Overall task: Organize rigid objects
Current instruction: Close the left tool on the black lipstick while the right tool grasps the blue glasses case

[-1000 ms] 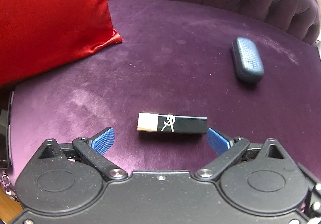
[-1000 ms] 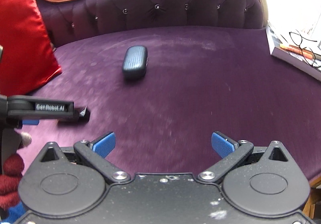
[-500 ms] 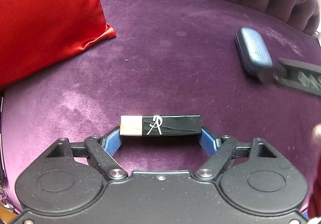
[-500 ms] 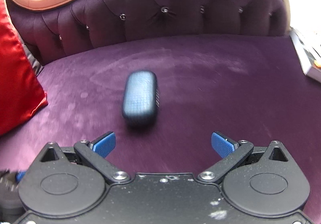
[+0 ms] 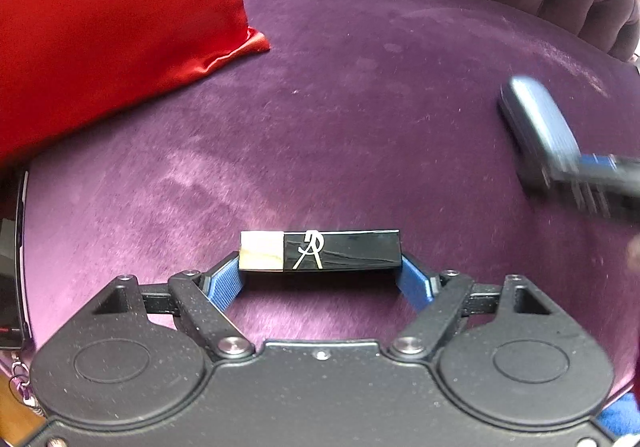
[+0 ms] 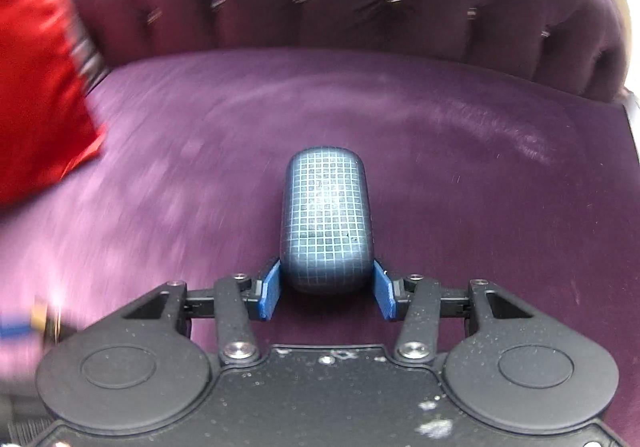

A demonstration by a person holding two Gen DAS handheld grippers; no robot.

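Note:
A black bar with a cream end and a white logo lies crosswise on the purple velvet seat. My left gripper is shut on it, one blue pad at each end. In the right wrist view a dark blue grid-patterned case points away from me, and my right gripper is shut on its near end, blue pads against both sides. The same case shows blurred at the right of the left wrist view, with the right gripper's finger beside it.
A red satin cushion fills the upper left. The tufted purple backrest curves round the far side. A dark flat object lies at the seat's left edge.
The left gripper's jaws closed on the bar's two ends. The right gripper came forward and down over the blue case and shut on it.

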